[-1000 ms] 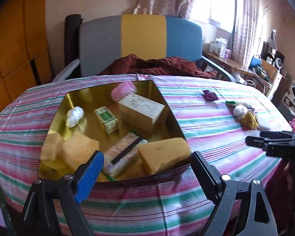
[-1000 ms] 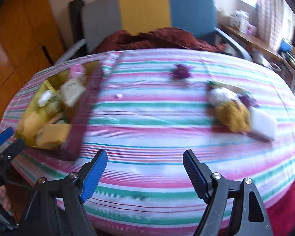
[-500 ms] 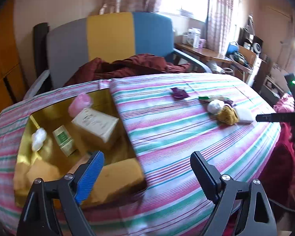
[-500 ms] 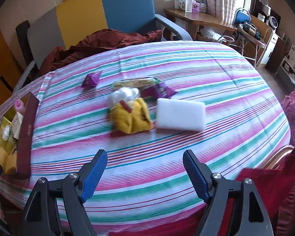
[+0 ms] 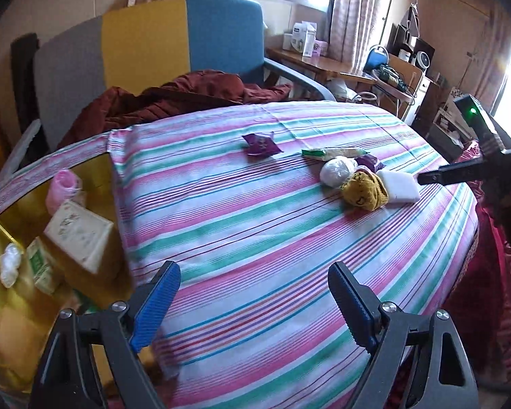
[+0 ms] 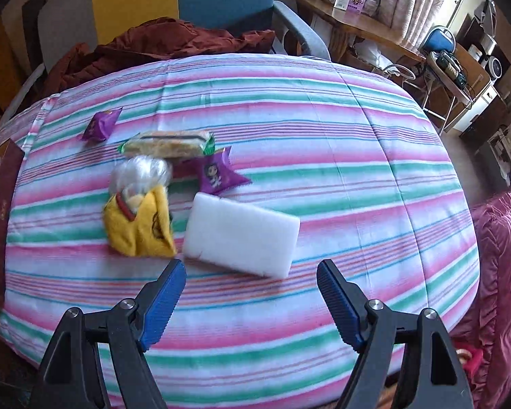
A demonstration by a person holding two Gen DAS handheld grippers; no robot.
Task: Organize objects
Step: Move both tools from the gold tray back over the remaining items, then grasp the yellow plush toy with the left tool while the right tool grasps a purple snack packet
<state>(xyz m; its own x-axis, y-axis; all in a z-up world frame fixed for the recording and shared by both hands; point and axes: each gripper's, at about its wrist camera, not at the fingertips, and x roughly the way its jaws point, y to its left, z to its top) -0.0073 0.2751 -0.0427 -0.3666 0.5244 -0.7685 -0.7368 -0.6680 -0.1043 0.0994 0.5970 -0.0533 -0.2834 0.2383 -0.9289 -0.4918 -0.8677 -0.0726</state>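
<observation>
Approach step: right gripper point(image 6: 251, 281), jaws wide and empty, faces the white rectangular foam block point(image 6: 240, 235); next, judged, descend and close on it.

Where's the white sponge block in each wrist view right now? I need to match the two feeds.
Left wrist view: the white sponge block lies far right on the striped tablecloth, at the right end of the loose pile.
Right wrist view: the same block lies near centre, just ahead of the open right gripper.
Shared landmark: the yellow cloth item lies right beside the block on its left in both views.
</observation>
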